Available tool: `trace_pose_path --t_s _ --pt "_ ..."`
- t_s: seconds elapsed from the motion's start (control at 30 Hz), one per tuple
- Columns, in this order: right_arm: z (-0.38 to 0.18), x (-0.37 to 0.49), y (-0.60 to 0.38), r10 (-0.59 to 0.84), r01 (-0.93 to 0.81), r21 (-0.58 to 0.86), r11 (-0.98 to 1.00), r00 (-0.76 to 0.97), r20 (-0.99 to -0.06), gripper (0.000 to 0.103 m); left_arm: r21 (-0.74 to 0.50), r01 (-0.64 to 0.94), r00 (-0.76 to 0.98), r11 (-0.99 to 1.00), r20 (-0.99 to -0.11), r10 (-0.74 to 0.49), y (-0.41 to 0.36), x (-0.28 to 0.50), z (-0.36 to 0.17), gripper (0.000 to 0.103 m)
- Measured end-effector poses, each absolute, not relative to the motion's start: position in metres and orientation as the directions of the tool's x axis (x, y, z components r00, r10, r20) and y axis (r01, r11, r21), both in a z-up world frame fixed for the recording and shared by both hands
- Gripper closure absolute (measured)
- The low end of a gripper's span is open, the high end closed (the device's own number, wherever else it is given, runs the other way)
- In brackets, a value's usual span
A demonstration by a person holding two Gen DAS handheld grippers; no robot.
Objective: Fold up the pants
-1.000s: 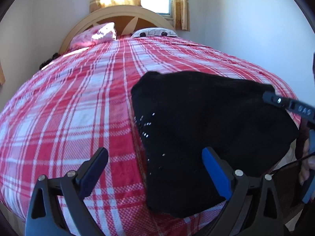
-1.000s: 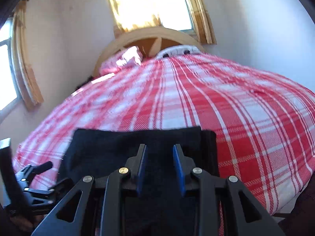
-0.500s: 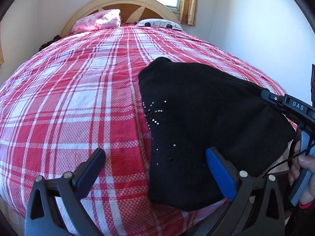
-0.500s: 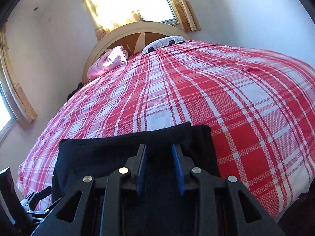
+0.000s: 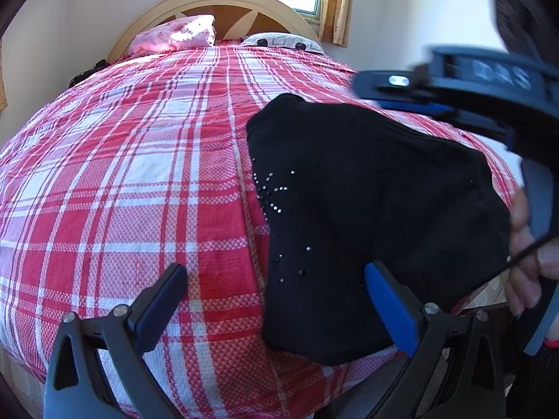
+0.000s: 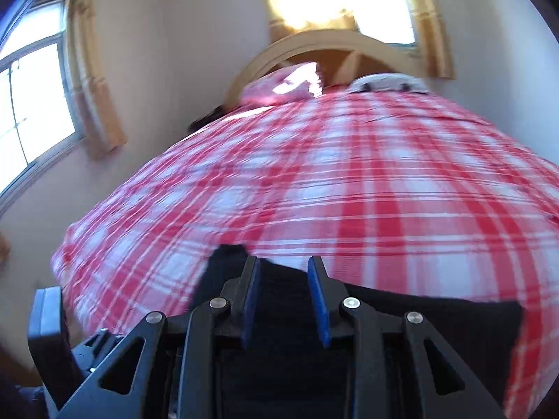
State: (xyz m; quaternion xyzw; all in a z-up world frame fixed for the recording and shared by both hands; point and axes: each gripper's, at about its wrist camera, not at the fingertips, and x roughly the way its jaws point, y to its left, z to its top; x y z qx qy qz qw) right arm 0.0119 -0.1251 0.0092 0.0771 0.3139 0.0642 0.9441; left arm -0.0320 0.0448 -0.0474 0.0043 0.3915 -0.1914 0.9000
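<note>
Black pants (image 5: 367, 216) with small shiny studs lie folded in a compact bundle on the red plaid bedspread (image 5: 139, 174) near the bed's front right corner. My left gripper (image 5: 276, 289) is open and empty, low over the bed's front edge, its right finger (image 5: 391, 307) over the bundle's near edge. My right gripper (image 6: 284, 286) is open with a narrow gap and holds nothing, above the pants (image 6: 419, 317). In the left wrist view it (image 5: 454, 87) hangs above the bundle's far right side.
A curved wooden headboard (image 5: 223, 3) with a pink pillow (image 5: 174, 35) and a white patterned pillow (image 5: 283, 40) stands at the far end. Curtained windows sit behind the headboard and on the left wall (image 6: 31, 111). A white wall (image 5: 419, 17) runs along the right.
My right gripper has lifted and swung left above the pants, and its view is blurred by motion. My left gripper has stayed open and dropped slightly. The pants have not moved.
</note>
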Motion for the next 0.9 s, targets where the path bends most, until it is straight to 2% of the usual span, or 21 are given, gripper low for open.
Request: trace_pose_path --t_s 0.07,0.13,0.2,0.23,0.27,0.33,0.47,0.63,0.7,0.77,0.9 --pt "0.005 0.033 -0.106 0.212 -0.14 0.163 0.977 0.753 -0.623 0.073 -0.136 0.347 0.628 0.928 -0.702 -0.338 0.044 -0.034 -0.048 0.0" --pt "0.0 0.048 -0.091 0.195 -0.169 0.104 0.98 0.73 -0.655 0.073 -0.135 0.349 0.631 0.927 -0.697 -0.339 0.044 -0.036 -0.048 0.0" --pt "-0.005 0.061 -0.089 0.227 -0.194 0.125 0.973 0.7 -0.677 0.072 -0.137 0.352 0.633 0.926 -0.694 -0.343 0.045 -0.037 -0.048 0.0" --pt "-0.007 0.067 -0.091 0.257 -0.202 0.162 0.966 0.681 -0.686 0.068 -0.136 0.353 0.636 0.926 -0.691 -0.344 0.045 -0.038 -0.049 0.0" --pt "-0.011 0.073 -0.093 0.296 -0.212 0.207 0.955 0.658 -0.692 0.059 -0.134 0.354 0.638 0.925 -0.688 -0.344 0.045 -0.038 -0.049 0.0" --pt "-0.019 0.085 -0.094 0.336 -0.223 0.251 0.942 0.613 -0.715 0.054 -0.134 0.355 0.642 0.925 -0.684 -0.346 0.044 -0.038 -0.049 0.0" --pt "-0.034 0.103 -0.081 0.264 -0.254 0.137 0.957 0.575 -0.775 0.054 -0.135 0.357 0.645 0.924 -0.68 -0.349 0.044 -0.038 -0.049 0.0" --pt "-0.042 0.113 -0.077 0.277 -0.312 0.128 0.941 0.502 -0.819 0.054 -0.138 0.362 0.644 0.922 -0.678 -0.354 0.045 -0.039 -0.049 0.0" --pt "-0.047 0.11 -0.067 0.231 -0.353 0.049 0.934 0.497 -0.836 0.057 -0.139 0.365 0.646 0.921 -0.674 -0.358 0.045 -0.039 -0.05 0.0" --pt "-0.047 0.103 -0.058 0.212 -0.393 -0.001 0.919 0.498 -0.841 0.072 -0.138 0.365 0.647 0.921 -0.673 -0.358 0.045 -0.038 -0.05 0.0" --pt "-0.045 0.103 -0.053 0.159 -0.385 -0.06 0.921 0.511 -0.845 0.081 -0.14 0.355 0.651 0.924 -0.673 -0.352 0.045 -0.036 -0.052 0.0"
